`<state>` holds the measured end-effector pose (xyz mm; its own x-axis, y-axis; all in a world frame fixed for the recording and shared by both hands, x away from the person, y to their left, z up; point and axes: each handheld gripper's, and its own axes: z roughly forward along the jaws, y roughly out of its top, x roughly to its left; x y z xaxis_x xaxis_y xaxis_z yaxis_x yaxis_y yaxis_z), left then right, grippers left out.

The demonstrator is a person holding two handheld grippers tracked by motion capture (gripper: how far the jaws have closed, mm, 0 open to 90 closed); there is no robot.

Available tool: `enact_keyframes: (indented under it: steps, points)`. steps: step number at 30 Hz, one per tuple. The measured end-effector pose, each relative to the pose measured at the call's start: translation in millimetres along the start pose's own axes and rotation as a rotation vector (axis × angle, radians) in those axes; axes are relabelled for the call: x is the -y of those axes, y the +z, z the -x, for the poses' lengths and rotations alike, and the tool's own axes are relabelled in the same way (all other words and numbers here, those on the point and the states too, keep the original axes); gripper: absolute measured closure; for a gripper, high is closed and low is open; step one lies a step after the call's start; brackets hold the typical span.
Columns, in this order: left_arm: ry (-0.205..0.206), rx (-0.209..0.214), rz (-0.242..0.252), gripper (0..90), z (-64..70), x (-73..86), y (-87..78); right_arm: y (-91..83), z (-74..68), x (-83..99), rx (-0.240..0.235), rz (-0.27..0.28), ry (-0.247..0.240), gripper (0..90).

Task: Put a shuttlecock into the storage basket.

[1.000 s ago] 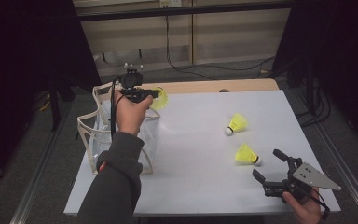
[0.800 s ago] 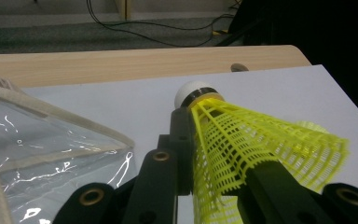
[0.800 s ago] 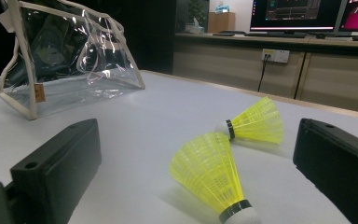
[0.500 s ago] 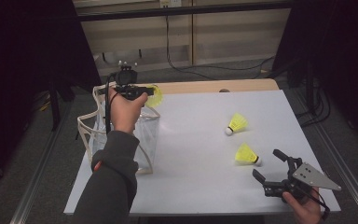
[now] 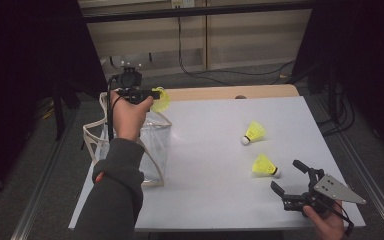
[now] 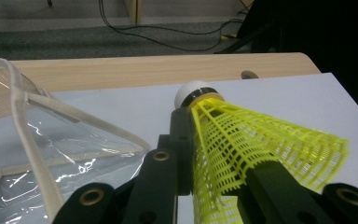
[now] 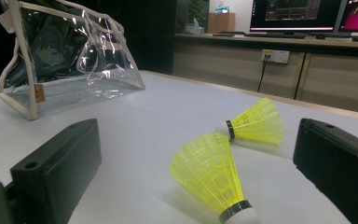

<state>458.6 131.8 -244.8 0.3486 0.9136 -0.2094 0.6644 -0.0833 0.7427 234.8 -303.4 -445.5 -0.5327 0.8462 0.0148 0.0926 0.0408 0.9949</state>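
My left gripper [image 5: 147,95] is held above the far end of a clear plastic bag [image 5: 152,145] with cream trim, shut on a yellow shuttlecock [image 5: 161,99]. In the left gripper view the black jaws squeeze the shuttlecock's [image 6: 251,140] mesh skirt, its white cork pointing away, with the bag's [image 6: 51,140] open mouth below to the left. Two more yellow shuttlecocks lie on the white table, one farther [image 5: 254,132] and one nearer [image 5: 265,166]. My right gripper [image 5: 285,174] stands open just before the nearer shuttlecock [image 7: 212,172], with the farther shuttlecock [image 7: 256,122] behind it.
The white table [image 5: 210,165] has a wooden strip [image 5: 220,93] along its far edge. The bag [image 7: 70,60] stands upright at the table's left side. Cables run over the floor behind the table.
My left gripper has drifted slightly left and away with the shuttlecock, over the bag. The right gripper and the two lying shuttlecocks have not moved.
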Motion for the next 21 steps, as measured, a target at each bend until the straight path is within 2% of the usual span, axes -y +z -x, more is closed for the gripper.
enact_keyframes:
  steps: [3,7,21]
  points:
    - [0.006,-0.003,-0.002,81.1,-1.3,-1.4,-2.0,0.0,0.2,0.1,0.001,0.0,0.001,0.6]
    - [-0.009,0.0,0.012,81.0,-3.4,-3.7,-5.1,0.0,0.1,0.2,0.0,-0.001,0.003,0.7]
    - [-0.014,-0.028,0.02,81.1,-13.4,-7.7,-13.0,0.1,0.3,0.3,0.001,-0.002,0.004,0.6]
